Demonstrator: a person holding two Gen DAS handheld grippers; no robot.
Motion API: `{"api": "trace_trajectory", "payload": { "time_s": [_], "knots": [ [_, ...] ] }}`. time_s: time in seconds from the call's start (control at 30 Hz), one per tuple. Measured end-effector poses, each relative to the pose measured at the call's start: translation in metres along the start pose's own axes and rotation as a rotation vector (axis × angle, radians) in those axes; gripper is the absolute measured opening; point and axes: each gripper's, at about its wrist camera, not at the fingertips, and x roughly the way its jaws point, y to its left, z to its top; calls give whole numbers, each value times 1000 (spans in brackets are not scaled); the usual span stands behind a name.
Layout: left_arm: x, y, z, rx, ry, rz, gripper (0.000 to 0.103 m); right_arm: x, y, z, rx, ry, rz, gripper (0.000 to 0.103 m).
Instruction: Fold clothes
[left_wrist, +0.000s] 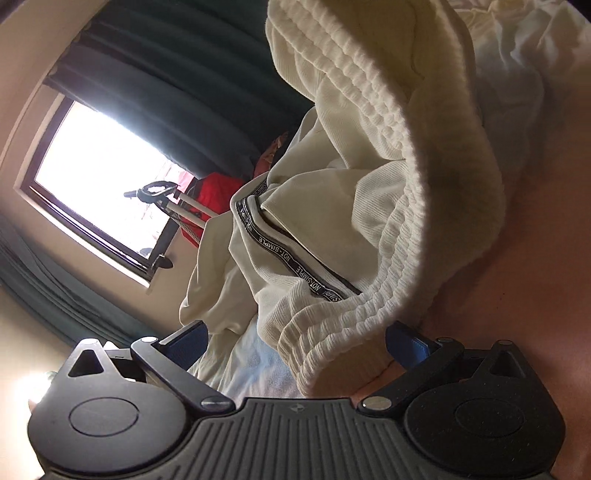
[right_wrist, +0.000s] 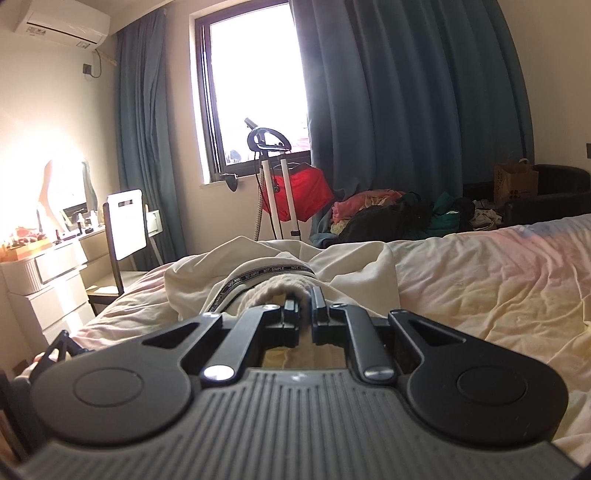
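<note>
Cream sweatpants (left_wrist: 354, 206) with a ribbed elastic waistband (left_wrist: 388, 122) and a black "NOT-SIMPLE" side stripe (left_wrist: 291, 258) lie bunched on the bed. My left gripper (left_wrist: 295, 343) is open, its blue fingers (left_wrist: 188, 341) on either side of the waistband's near part. In the right wrist view the same pants (right_wrist: 280, 269) lie ahead on the bed. My right gripper (right_wrist: 304, 295) is shut on the ribbed waistband (right_wrist: 275, 290), low over the sheet.
The pale crumpled bed sheet (right_wrist: 480, 280) spreads to the right. A garment steamer stand (right_wrist: 273, 184) with a red cloth stands by the window (right_wrist: 255, 85). A clothes pile (right_wrist: 399, 214), dark sofa, paper bag, chair (right_wrist: 127, 225) and dresser lie beyond the bed.
</note>
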Motion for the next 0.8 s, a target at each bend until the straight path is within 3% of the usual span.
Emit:
{"api": "trace_trajectory", "payload": {
  "time_s": [0.17,0.37,0.5,0.63,0.73,0.8],
  "knots": [
    [10,13,10,-106,-20,125,103,4,-8,-2,57,27,-13,11],
    [18,76,11,-448,10,241,103,9,6,-6,11,80,28,11],
    [20,112,-4,-660,76,237,103,18,26,-16,-82,175,71,13],
    [18,144,-38,-943,162,185,103,30,45,-31,-200,295,95,13],
    [25,164,-84,-1190,291,157,103,41,56,-48,-271,412,121,15],
    [30,175,-117,-1355,394,112,103,46,64,-62,-317,491,165,24]
  ]
}}
